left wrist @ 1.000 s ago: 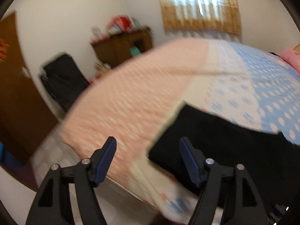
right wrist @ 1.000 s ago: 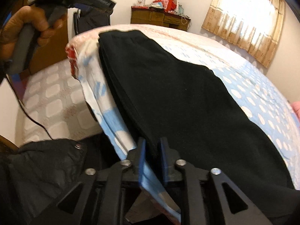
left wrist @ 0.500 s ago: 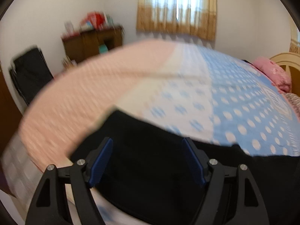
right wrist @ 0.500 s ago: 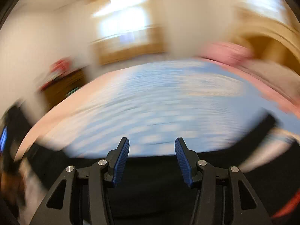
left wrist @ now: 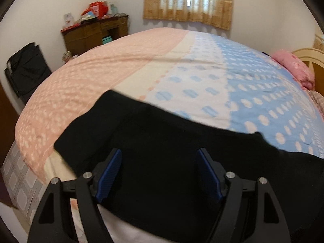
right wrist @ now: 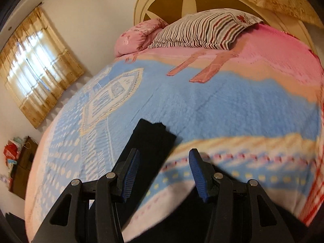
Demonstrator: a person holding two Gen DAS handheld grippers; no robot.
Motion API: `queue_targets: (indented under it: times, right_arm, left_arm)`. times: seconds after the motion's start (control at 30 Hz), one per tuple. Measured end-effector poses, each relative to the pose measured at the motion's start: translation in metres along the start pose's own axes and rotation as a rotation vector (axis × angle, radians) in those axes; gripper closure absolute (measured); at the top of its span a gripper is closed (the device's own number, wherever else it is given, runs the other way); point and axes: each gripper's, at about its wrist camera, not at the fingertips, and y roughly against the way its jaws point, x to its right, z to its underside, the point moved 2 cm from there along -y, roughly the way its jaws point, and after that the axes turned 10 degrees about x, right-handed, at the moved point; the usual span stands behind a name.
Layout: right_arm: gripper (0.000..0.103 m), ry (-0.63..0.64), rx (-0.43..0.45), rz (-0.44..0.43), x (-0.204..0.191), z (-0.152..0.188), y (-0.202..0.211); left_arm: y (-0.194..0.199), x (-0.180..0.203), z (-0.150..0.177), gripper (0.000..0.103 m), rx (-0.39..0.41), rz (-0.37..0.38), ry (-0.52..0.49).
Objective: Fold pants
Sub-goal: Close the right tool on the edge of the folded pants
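Note:
The black pants (left wrist: 162,145) lie flat along the near edge of the bed, on the pink and blue spotted bedspread (left wrist: 182,70). My left gripper (left wrist: 160,174) is open and empty, hovering just over the pants near their left end. In the right wrist view one narrow end of the pants (right wrist: 149,141) reaches onto the blue blanket (right wrist: 222,105). My right gripper (right wrist: 164,172) is open and empty, with its left finger over that end of the pants.
A wooden cabinet (left wrist: 95,34) with clutter stands at the far wall, beside a black folded chair (left wrist: 26,68). A curtained window (left wrist: 188,0) is behind the bed. Pillows (right wrist: 202,30) and the headboard (right wrist: 182,4) lie at the head end. Tiled floor (left wrist: 18,184) is at left.
My right gripper has let go of the pants and bedspread edge, opened and swung towards the head of the bed. My left gripper has moved right, over the pants.

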Motion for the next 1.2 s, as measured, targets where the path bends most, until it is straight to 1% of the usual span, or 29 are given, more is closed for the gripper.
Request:
queue_targets:
  times: [0.1,0.13,0.17,0.2,0.23,0.3,0.37,0.47,0.53,0.6,0.67,0.7,0.8,0.87,0.97,1.07,1.1,1.13,1.2]
  right_arm:
    - [0.052,0.035,-0.022,0.013,-0.003,0.0,-0.015]
    - [0.056,0.048,-0.023,0.014,-0.006,-0.001,-0.019]
    - [0.08,0.056,-0.032,0.006,-0.008,-0.002,-0.022]
    - [0.099,0.055,-0.056,-0.004,-0.009,0.0,-0.026]
    - [0.1,0.048,-0.086,-0.011,-0.009,0.002,-0.03]
    - [0.102,0.036,-0.097,-0.055,-0.011,0.004,-0.024]
    - [0.103,0.065,-0.064,-0.088,-0.019,0.001,-0.004]
    - [0.103,0.076,0.008,-0.16,-0.029,-0.014,0.042]
    - [0.103,0.09,0.052,-0.19,-0.031,-0.023,0.069]
    - [0.102,0.091,0.045,-0.208,-0.03,-0.027,0.072]
    - [0.102,0.053,0.03,-0.207,-0.021,-0.025,0.06]
    - [0.102,0.02,0.004,-0.187,-0.013,-0.023,0.046]
    - [0.102,-0.025,-0.074,-0.171,-0.004,-0.02,0.01]
    - [0.101,-0.033,-0.124,-0.118,0.002,-0.013,-0.015]
    - [0.101,-0.039,-0.21,-0.096,0.001,-0.004,-0.039]
    - [0.101,0.004,-0.197,-0.093,-0.006,-0.004,-0.043]
    - [0.1,0.002,-0.197,-0.103,-0.007,-0.005,-0.042]
    - [0.099,-0.006,-0.198,-0.115,-0.006,-0.005,-0.041]
    - [0.084,-0.033,-0.203,-0.13,-0.002,-0.005,-0.038]
  left_arm:
    - [0.001,0.02,-0.008,0.024,0.018,0.034,-0.041]
    - [0.002,0.027,-0.01,0.024,0.023,0.046,-0.051]
    - [0.003,0.033,-0.012,0.024,0.025,0.06,-0.059]
    - [0.003,0.039,-0.013,0.024,0.025,0.071,-0.065]
    - [0.004,0.046,-0.013,0.024,0.023,0.087,-0.075]
    - [0.003,0.058,-0.013,0.024,0.017,0.107,-0.091]
    - [0.004,0.071,-0.012,0.024,0.011,0.144,-0.114]
    - [0.008,0.091,-0.01,0.024,0.016,0.179,-0.165]
    - [0.01,0.103,-0.008,0.024,0.014,0.203,-0.194]
    - [0.011,0.111,-0.007,0.024,0.012,0.231,-0.202]
    - [0.011,0.122,-0.005,0.024,0.007,0.26,-0.209]
    - [0.01,0.127,-0.003,0.024,0.001,0.274,-0.213]
    - [0.012,0.137,0.0,0.024,-0.007,0.294,-0.223]
    - [0.015,0.138,0.0,0.024,0.0,0.296,-0.233]
    - [0.015,0.131,-0.003,0.024,0.015,0.271,-0.233]
    - [0.009,0.121,-0.004,0.023,0.003,0.244,-0.198]
    - [0.006,0.119,-0.004,0.023,-0.008,0.238,-0.186]
    - [0.002,0.117,-0.004,0.023,-0.021,0.235,-0.175]
    - [-0.002,0.116,-0.003,0.023,-0.04,0.236,-0.159]
